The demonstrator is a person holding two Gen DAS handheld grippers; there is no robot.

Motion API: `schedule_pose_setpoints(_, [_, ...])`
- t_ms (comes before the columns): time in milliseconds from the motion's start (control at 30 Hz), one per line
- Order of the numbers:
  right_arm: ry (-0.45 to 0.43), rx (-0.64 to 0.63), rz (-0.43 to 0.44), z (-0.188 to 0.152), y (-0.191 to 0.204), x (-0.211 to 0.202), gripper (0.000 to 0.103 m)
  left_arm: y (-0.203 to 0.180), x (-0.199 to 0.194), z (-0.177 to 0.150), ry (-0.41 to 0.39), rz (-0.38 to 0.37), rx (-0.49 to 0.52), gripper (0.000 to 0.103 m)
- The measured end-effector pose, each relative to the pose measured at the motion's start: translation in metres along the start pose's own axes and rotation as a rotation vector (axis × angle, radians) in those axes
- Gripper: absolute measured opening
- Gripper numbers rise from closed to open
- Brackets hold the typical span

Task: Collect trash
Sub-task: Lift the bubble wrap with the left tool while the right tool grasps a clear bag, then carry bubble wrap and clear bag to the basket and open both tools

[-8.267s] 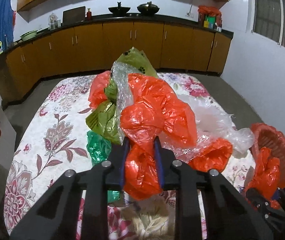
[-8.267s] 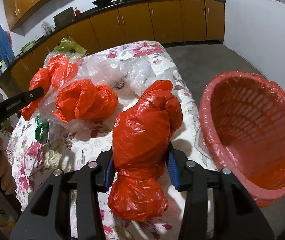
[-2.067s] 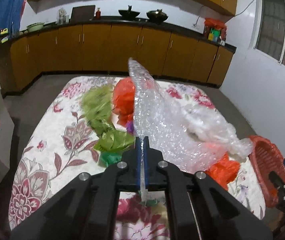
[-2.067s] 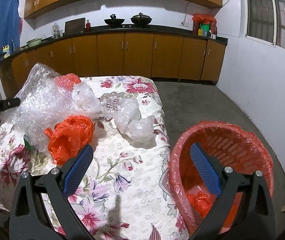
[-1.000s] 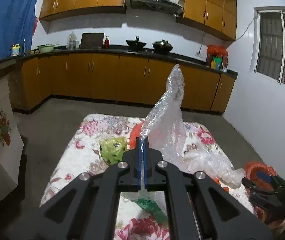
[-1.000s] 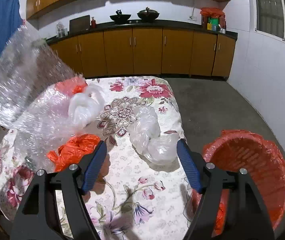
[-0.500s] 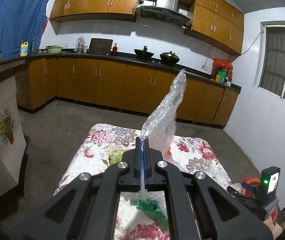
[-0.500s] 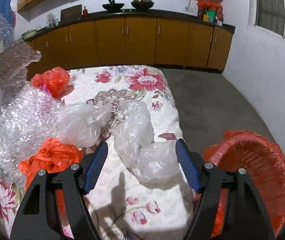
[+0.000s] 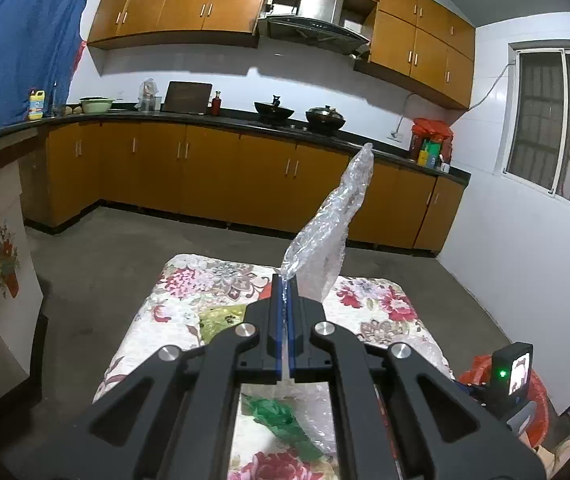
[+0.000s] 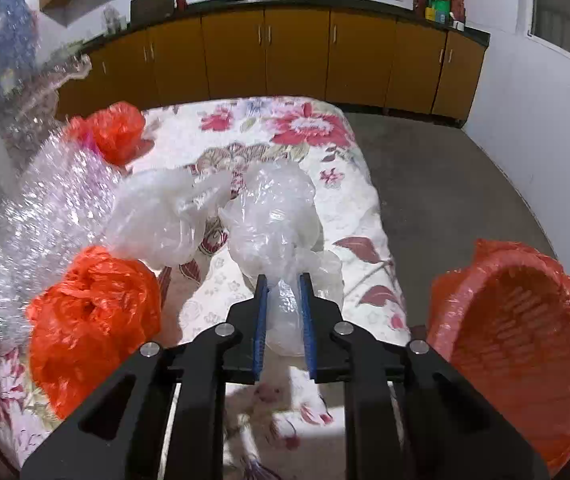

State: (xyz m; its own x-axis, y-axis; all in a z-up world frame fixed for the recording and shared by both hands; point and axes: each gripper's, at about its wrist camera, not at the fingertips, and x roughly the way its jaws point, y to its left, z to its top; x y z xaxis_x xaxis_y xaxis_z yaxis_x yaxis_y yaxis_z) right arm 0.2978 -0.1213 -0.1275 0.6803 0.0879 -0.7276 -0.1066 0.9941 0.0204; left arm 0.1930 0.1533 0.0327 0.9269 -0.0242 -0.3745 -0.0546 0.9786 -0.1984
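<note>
Clear crumpled plastic bag (image 10: 273,216) fills the right gripper (image 10: 283,284); left gripper (image 9: 285,292) pinches bubble wrap sheet (image 9: 325,232); two orange bags (image 10: 93,312) remain.

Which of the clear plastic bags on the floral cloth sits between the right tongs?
The nearer, right-hand clear bag: the right tongs pinch its lower end. The other clear bag lies free to its left, beside the orange bag.

Orange bag (image 10: 93,304) and basket (image 10: 517,344) flank a bare floral tablecloth (image 10: 365,216) lane.
</note>
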Motion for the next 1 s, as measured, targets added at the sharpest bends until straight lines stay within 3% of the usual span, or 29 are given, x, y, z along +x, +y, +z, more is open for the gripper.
schedule_pose_setpoints(467, [-0.122,0.075,0.017,0.000,-0.033,-0.075,0.014,-0.044,-0.012,0.005,-0.009,-0.100,0.046,0.004])
schedule_pose_setpoints(1000, [-0.174,0.169,-0.057,-0.029,-0.088,-0.140,0.014,-0.149,-0.021,-0.015,0.057,-0.345,0.130,0.004])
